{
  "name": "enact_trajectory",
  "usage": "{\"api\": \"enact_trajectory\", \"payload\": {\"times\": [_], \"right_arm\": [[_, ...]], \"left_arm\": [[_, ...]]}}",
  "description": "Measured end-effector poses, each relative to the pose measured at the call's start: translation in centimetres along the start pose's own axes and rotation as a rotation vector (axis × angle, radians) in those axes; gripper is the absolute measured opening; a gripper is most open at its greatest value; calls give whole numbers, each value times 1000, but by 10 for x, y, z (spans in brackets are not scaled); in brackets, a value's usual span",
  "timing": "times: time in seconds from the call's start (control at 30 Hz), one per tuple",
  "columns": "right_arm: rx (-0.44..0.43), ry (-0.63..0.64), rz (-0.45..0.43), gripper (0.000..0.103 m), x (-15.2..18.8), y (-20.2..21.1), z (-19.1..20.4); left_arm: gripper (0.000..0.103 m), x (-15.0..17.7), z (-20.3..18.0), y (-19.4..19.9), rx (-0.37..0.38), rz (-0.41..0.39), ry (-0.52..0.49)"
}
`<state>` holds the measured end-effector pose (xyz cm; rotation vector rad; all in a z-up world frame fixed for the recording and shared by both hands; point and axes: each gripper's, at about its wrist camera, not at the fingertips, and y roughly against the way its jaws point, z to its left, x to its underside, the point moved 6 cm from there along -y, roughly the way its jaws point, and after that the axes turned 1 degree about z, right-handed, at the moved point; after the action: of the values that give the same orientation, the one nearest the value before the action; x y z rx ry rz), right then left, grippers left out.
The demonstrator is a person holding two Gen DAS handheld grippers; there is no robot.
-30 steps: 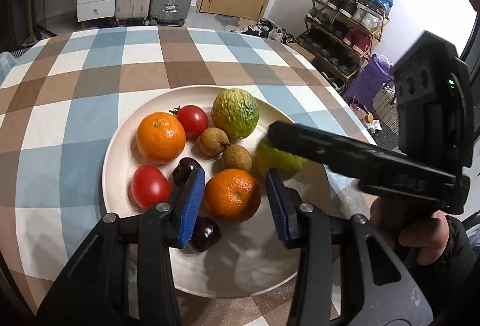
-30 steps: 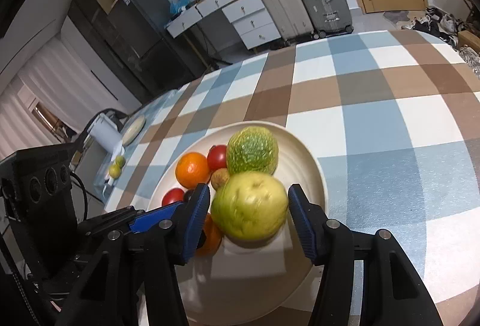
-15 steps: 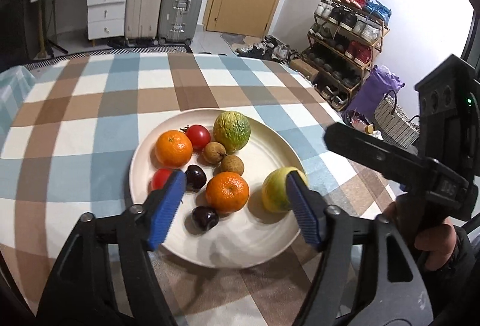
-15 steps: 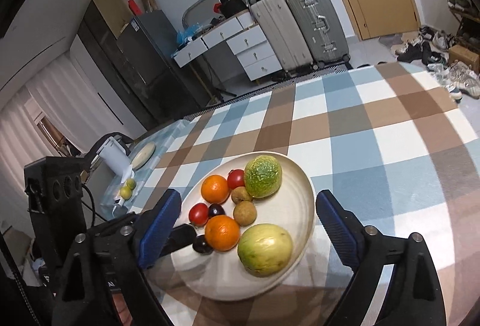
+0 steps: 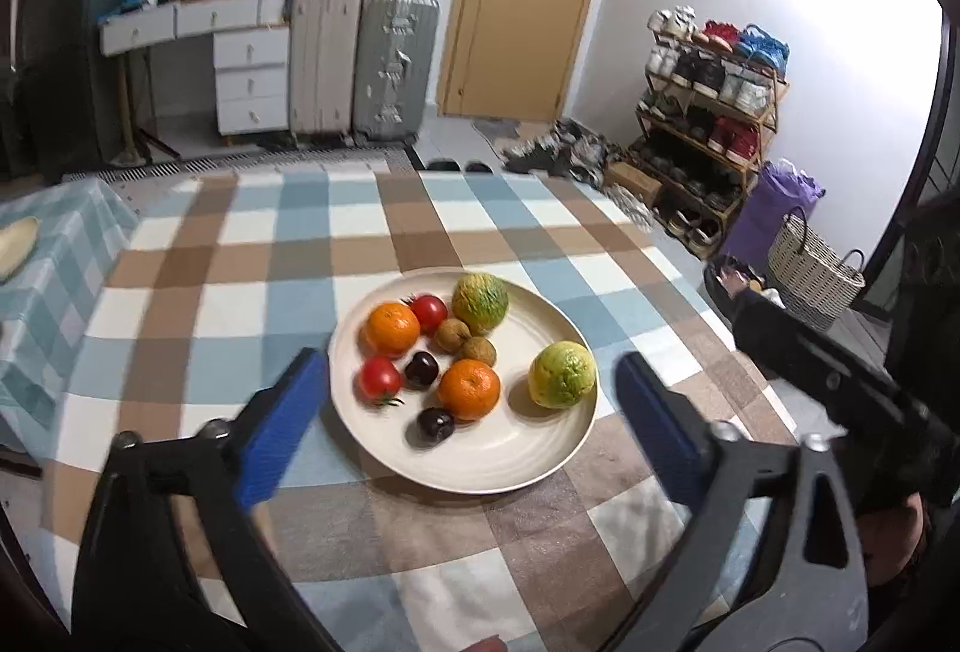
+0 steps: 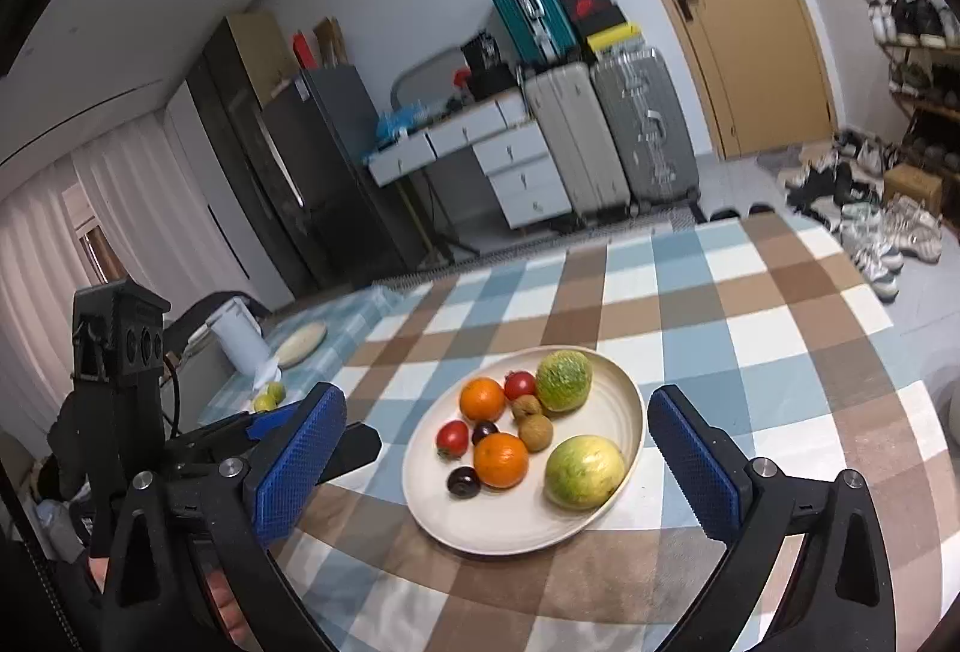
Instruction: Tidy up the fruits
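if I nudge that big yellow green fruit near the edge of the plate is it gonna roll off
Probably it would roll: the yellow-green fruit is round and lies loose beside the low rim of the plate. Its skin looks bumpy, so likely not slippery. It is the biggest piece there, so probably the heaviest.
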<state>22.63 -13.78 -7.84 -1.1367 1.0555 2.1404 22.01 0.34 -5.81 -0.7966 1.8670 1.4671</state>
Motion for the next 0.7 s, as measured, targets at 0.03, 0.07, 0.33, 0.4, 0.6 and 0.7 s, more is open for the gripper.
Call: {"api": "enact_trajectory", "payload": {"times": [0.03, 0.07, 0.33, 0.4, 0.6, 0.7], "right_arm": [[7, 9, -16, 103, 2, 5, 4], [13, 21, -29, 103, 3, 10, 7], [84, 153, -200, 103, -3, 58, 35], [90, 167, -235, 103, -5, 69, 39], [125, 224, -330, 103, -4, 94, 48], [134, 241, -346, 103, 4, 95, 48]], "left_arm": [[102, -1, 0, 9, -10, -26, -2], [102, -2, 0, 18, -19, -50, -6], [102, -9, 5, 78, -87, -214, -8], [102, -11, 6, 92, -95, -258, -9], [102, -4, 4, 128, -185, -376, -75], [102, 7, 6, 130, -198, -371, -79]]}}
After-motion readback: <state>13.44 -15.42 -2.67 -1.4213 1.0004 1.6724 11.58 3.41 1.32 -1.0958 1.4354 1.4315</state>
